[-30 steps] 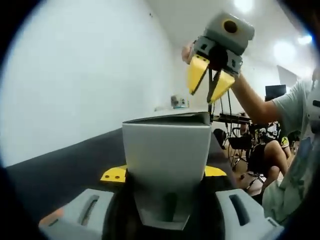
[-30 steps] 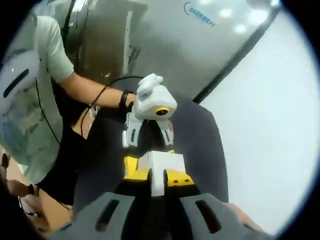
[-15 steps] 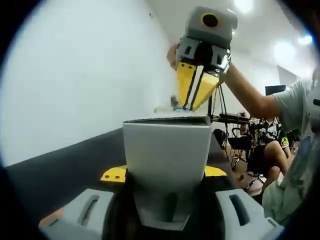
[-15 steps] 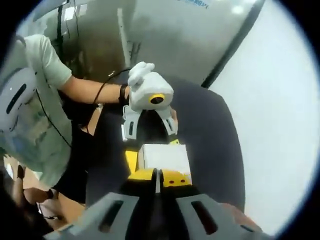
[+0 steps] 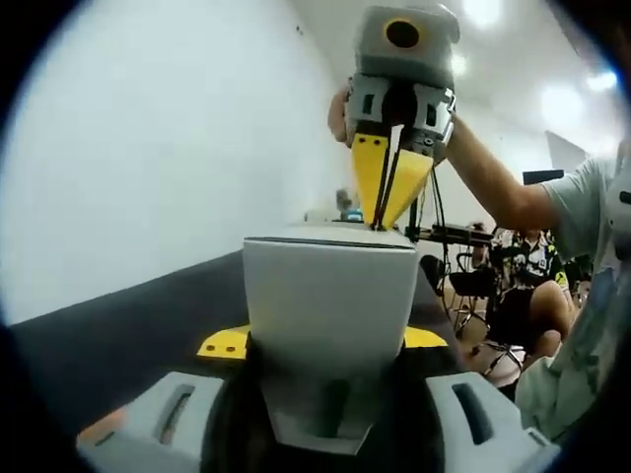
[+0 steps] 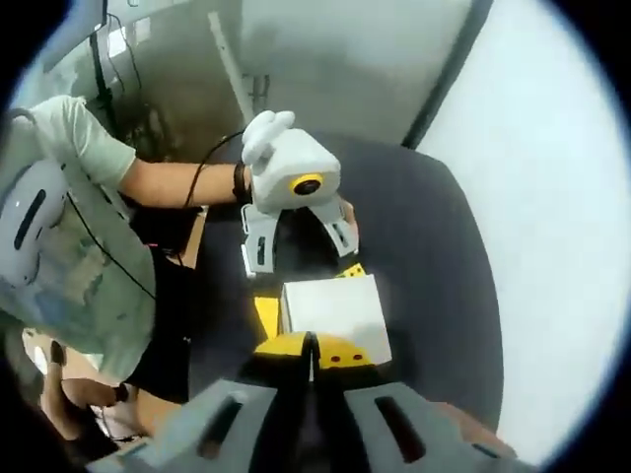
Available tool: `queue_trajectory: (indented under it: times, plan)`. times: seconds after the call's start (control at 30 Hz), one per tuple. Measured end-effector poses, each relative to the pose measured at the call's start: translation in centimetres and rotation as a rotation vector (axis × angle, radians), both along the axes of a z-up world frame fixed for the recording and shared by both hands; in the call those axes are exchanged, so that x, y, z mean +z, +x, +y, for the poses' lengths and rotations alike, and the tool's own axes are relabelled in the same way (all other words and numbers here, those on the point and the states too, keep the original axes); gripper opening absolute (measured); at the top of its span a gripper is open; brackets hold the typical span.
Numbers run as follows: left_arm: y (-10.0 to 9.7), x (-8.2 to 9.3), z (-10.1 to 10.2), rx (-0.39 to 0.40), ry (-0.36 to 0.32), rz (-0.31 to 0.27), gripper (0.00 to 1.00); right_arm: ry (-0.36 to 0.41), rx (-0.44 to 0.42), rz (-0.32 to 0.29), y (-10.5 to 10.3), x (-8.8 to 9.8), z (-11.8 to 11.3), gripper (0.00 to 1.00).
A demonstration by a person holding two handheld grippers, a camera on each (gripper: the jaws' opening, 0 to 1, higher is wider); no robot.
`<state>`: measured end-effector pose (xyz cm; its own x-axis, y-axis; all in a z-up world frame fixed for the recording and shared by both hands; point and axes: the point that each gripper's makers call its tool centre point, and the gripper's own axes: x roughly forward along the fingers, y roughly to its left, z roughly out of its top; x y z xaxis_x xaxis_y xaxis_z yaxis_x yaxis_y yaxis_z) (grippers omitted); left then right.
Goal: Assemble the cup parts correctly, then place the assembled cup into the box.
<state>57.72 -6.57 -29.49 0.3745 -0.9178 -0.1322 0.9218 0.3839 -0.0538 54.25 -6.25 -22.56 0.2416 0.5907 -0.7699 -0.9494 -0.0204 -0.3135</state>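
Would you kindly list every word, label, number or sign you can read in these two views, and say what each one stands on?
None can be read.
The white box held between the left gripper's jaws has plain faces in both views.
The right gripper and the left gripper bear no lettering.
The person's pale shirt carries a faint print, too blurred to read.

Likely an office or lab; seated people (image 5: 532,296), monitor (image 5: 543,179), ceiling lights (image 5: 562,101).

Matt white box (image 5: 330,291); matt dark table (image 5: 128,330).
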Motion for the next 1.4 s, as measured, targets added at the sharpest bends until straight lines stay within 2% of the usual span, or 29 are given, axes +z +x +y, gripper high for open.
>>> queue_trajectory:
  times: [0.03, 0.07, 0.13, 0.2, 0.23, 0.33, 0.4, 0.47, 0.53, 0.63, 0.7, 0.8, 0.87, 0.93, 1.0, 1.1, 1.23, 1.3, 1.4]
  plan:
    - [0.0, 0.0, 0.2, 0.002, 0.0, 0.004, 0.52, 0.022, -0.003, -0.018, 0.2, 0.2, -0.2, 0.08]
    - [0.1, 0.3, 0.4, 0.008, -0.012, 0.004, 0.54, 0.055, -0.022, -0.008, 0.2, 0.2, -0.5, 0.12]
    - [0.0, 0.8, 0.9, 0.014, -0.023, 0.009, 0.55, 0.11, -0.04, 0.062, -0.7, 0.0, -1.4, 0.17]
    - [-0.1, 1.4, 1.4, 0.024, -0.031, 0.0, 0.55, 0.143, -0.031, 0.058, -1.0, -0.2, -2.8, 0.26]
    - [-0.3, 1.8, 1.7, 0.025, -0.034, -0.007, 0.55, 0.161, -0.035, 0.066, -1.2, -0.3, -3.1, 0.27]
    - [-0.6, 2.8, 2.4, 0.035, -0.04, -0.022, 0.55, 0.327, -0.07, 0.091, -1.3, 0.7, -3.7, 0.29]
    - [-0.7, 3.0, 2.7, 0.043, -0.038, -0.025, 0.56, 0.393, -0.092, 0.072, -0.9, 0.9, -4.4, 0.35]
    - [-0.7, 3.0, 2.9, 0.048, -0.029, -0.025, 0.57, 0.456, -0.118, 0.073, -0.4, 0.6, -4.8, 0.36]
    - [-0.6, 3.0, 2.9, 0.054, -0.025, -0.028, 0.59, 0.537, -0.124, 0.112, -0.1, 0.3, -4.7, 0.36]
    - [-0.6, 3.0, 2.7, 0.053, -0.03, -0.02, 0.6, 0.652, -0.127, 0.204, 0.3, -0.7, -3.9, 0.44]
    - [-0.4, 2.7, 3.0, 0.064, -0.014, -0.02, 0.6, 0.708, -0.132, 0.232, 0.5, -1.3, -3.5, 0.45]
    - [-0.4, 2.2, 4.1, 0.078, -0.012, -0.018, 0.62, 0.804, -0.165, 0.232, 1.3, -1.9, -4.2, 0.5]
    - [0.2, 1.8, 5.3, 0.126, -0.024, -0.011, 0.71, 0.896, -0.24, 0.201, 2.4, -2.1, -5.7, 0.55]
    - [0.8, 1.5, 6.6, 0.186, -0.046, -0.033, 0.78, 0.975, -0.314, 0.167, 2.9, -2.5, -7.2, 0.58]
    - [1.0, 1.2, 7.6, 0.227, -0.066, -0.058, 0.84, 1.012, -0.365, 0.138, 2.7, -3.4, -8.7, 0.6]
    - [0.8, -0.2, 8.6, 0.254, -0.049, -0.041, 0.95, 1.029, -0.409, 0.124, 2.3, -4.8, -10.7, 0.66]
    - [0.2, -1.7, 9.4, 0.3, -0.025, -0.038, 0.96, 1.053, -0.476, 0.088, 1.6, -6.0, -13.7, 0.74]
    - [0.0, -2.1, 9.7, 0.324, -0.028, -0.043, 0.96, 1.072, -0.503, 0.101, 1.3, -6.3, -15.0, 0.74]
    - [-0.3, -2.3, 9.9, 0.346, -0.033, -0.04, 0.96, 1.086, -0.535, 0.078, 1.2, -6.6, -16.4, 0.77]
